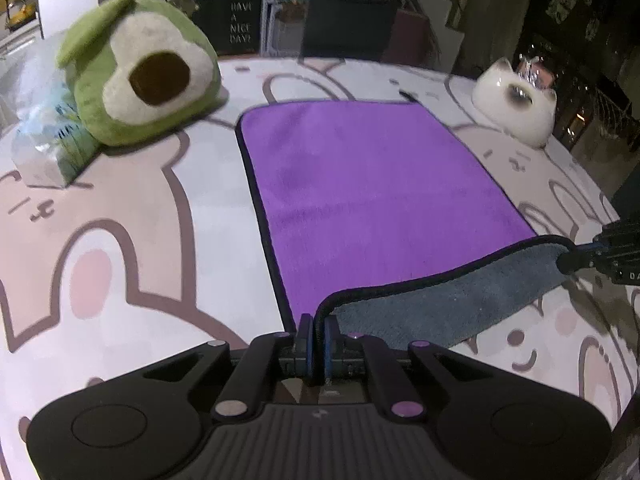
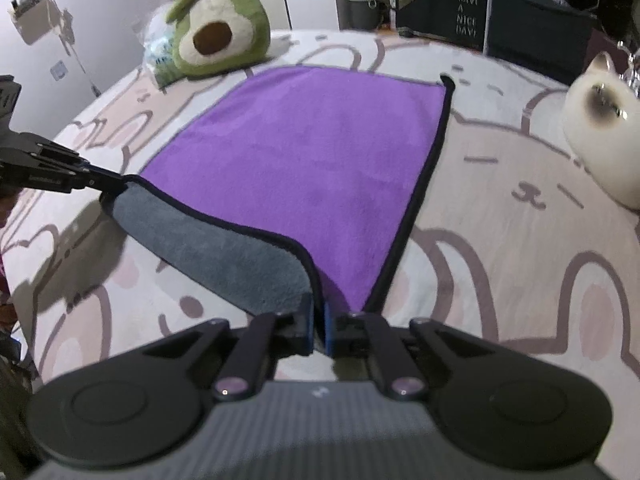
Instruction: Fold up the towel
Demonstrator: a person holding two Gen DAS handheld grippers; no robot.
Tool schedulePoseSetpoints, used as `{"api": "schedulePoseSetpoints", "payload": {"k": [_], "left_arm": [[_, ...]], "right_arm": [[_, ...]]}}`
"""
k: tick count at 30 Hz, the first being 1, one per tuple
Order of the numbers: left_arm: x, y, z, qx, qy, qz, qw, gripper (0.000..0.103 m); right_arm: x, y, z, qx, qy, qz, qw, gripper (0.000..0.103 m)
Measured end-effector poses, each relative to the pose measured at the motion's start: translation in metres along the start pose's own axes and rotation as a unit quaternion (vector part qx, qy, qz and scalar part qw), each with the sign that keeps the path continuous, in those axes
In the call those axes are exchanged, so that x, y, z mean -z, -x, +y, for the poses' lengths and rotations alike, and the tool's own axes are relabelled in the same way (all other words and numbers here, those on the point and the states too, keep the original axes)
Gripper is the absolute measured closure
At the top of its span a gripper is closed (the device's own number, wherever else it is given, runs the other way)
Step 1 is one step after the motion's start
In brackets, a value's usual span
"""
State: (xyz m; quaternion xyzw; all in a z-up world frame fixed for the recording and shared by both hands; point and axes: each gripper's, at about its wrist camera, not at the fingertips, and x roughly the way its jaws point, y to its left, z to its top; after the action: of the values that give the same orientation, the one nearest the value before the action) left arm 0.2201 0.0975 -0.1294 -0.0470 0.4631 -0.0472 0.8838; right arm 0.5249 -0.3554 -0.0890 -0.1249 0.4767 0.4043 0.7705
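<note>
A purple towel [image 1: 360,184] with black trim and a grey underside lies on the bunny-print cover; it also shows in the right wrist view [image 2: 304,152]. Its near edge is lifted and turned over, showing grey [image 1: 440,300]. My left gripper [image 1: 318,332] is shut on the towel's near left corner. My right gripper [image 2: 319,320] is shut on the near right corner. The right gripper shows at the right of the left wrist view [image 1: 568,262], and the left gripper shows at the left of the right wrist view [image 2: 116,182].
A green avocado plush [image 1: 140,68] and a plastic-wrapped pack [image 1: 44,136] lie at the far left. A white cat-shaped holder [image 1: 516,104] stands at the far right. Dark boxes [image 1: 240,20] stand beyond the far edge.
</note>
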Motion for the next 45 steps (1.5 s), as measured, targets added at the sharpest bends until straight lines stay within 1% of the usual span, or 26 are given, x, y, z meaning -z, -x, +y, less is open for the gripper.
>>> {"api": "schedulePoseSetpoints", "payload": {"k": [4, 9, 17, 23, 30, 36, 41, 45], "left_arm": [[-0.005, 0.01, 0.001, -0.005, 0.012, -0.03, 0.9995, 0.097], [-0.011, 0.02, -0.002, -0.013, 0.016, -0.062, 0.9979, 0.097], [-0.026, 0.036, -0.004, -0.028, 0.035, -0.12, 0.9918, 0.097], [-0.042, 0.036, -0.007, -0.04, 0.032, -0.14, 0.9888, 0.097], [-0.058, 0.032, -0.004, -0.044, 0.028, -0.17, 0.984, 0.097], [-0.074, 0.02, 0.001, -0.049, 0.025, -0.191, 0.9801, 0.097], [-0.093, 0.011, 0.007, -0.051, 0.02, -0.216, 0.9749, 0.097], [-0.108, 0.002, 0.012, -0.053, 0.016, -0.223, 0.9732, 0.097]], "right_arm": [[-0.005, 0.011, -0.001, 0.007, -0.009, -0.029, 1.0, 0.097], [-0.012, 0.024, -0.002, 0.019, -0.019, -0.069, 0.997, 0.097], [-0.027, 0.037, -0.006, 0.038, -0.035, -0.124, 0.991, 0.097], [-0.042, 0.04, -0.009, 0.053, -0.041, -0.161, 0.985, 0.097], [-0.057, 0.032, -0.018, 0.062, -0.046, -0.172, 0.982, 0.097], [-0.076, 0.02, -0.025, 0.072, -0.047, -0.183, 0.979, 0.097], [-0.09, 0.014, -0.032, 0.079, -0.052, -0.203, 0.975, 0.097], [-0.102, 0.008, -0.039, 0.08, -0.057, -0.209, 0.973, 0.097]]}}
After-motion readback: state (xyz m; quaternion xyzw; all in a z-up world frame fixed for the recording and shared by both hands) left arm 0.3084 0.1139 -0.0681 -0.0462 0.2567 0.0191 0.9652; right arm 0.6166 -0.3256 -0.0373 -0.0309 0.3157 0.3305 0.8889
